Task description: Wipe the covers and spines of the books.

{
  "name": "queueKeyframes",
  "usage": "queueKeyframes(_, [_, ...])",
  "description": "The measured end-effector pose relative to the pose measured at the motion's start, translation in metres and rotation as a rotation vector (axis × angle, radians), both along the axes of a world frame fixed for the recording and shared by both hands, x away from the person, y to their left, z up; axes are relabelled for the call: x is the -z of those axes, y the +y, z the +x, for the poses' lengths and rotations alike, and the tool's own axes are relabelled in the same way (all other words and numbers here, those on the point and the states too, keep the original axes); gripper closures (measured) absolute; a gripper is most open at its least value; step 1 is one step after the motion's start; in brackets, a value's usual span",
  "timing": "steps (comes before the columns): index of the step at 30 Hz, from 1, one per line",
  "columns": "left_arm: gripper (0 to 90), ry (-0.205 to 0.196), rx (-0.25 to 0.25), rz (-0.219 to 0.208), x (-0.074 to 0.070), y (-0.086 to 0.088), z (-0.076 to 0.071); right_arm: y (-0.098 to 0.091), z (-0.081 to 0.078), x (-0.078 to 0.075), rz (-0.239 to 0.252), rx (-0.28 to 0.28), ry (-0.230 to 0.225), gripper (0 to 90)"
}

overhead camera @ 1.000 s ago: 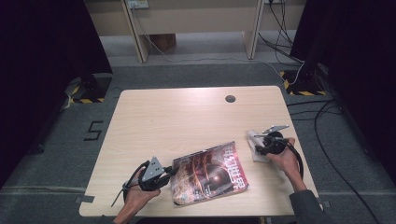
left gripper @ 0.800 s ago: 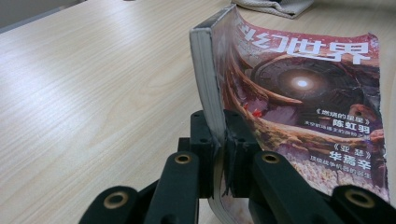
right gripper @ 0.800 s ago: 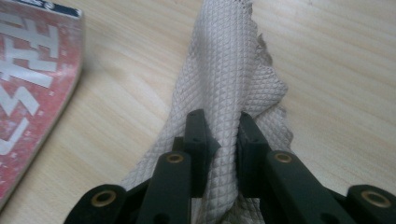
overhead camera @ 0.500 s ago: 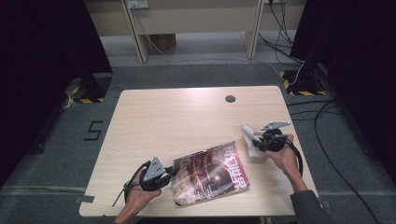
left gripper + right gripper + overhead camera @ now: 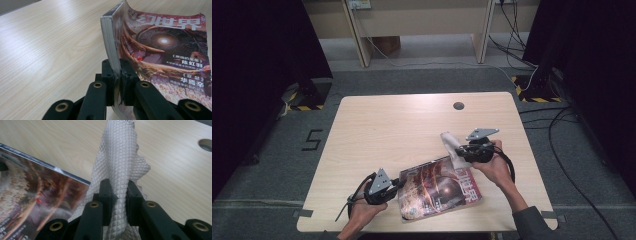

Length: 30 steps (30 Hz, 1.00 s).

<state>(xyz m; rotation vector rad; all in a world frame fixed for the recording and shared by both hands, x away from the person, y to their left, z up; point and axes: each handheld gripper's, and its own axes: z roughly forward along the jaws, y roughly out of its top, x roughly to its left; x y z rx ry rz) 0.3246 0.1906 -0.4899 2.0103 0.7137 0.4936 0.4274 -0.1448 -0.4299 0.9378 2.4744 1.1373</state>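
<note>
Table (image 5: 412, 130): one, pale wood, with one round cable hole (image 5: 458, 105) near the far edge. Unchanged from the earlier frames.

Magazine (image 5: 439, 187): one, glossy dark-red cover with white lettering, lying at the near edge of the table between the two hands. Same place and angle as a second ago. Its left edge is lifted; in the left gripper view the spine edge (image 5: 110, 45) curls up off the wood.

Cloth (image 5: 452, 147): one, pale grey, quilted diamond weave. A second ago it lay bunched on the table to the right of the magazine; it now hangs lifted, just over the magazine's far right corner, and sits further left and away from the table's right edge.

Left gripper (image 5: 394, 186): one, at the magazine's left edge, not moved since the earlier frames. Jaws clamped on the spine edge, pads pressing both faces of the pages.

Right gripper (image 5: 462, 151): one, shifted leftward and raised against the earlier frames. Its jaws have just been closing; the cloth (image 5: 120, 170) is pinched between the pads, folds rising above them.
</note>
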Motion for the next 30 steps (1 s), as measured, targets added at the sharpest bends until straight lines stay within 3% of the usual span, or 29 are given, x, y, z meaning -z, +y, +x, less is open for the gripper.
queueKeyframes(10, [83.4, -0.009, -0.002, 0.006, 0.001, -0.001, 0.000, 0.040, -0.003, 0.010, -0.037, -0.083, 0.015, 78.8])
queueKeyframes(18, [83.3, -0.015, -0.002, 0.017, 0.001, -0.002, 0.000, 0.055, -0.008, 0.012, -0.049, -0.117, 0.018, 78.7])
queueKeyframes(25, [83.0, -0.018, -0.003, 0.026, 0.001, -0.002, -0.001, 0.077, -0.020, 0.006, -0.039, -0.186, 0.004, 78.3])
queueKeyframes(30, [82.7, -0.019, -0.002, 0.028, 0.001, -0.002, -0.001, 0.078, -0.018, 0.007, -0.054, -0.178, 0.000, 78.3])
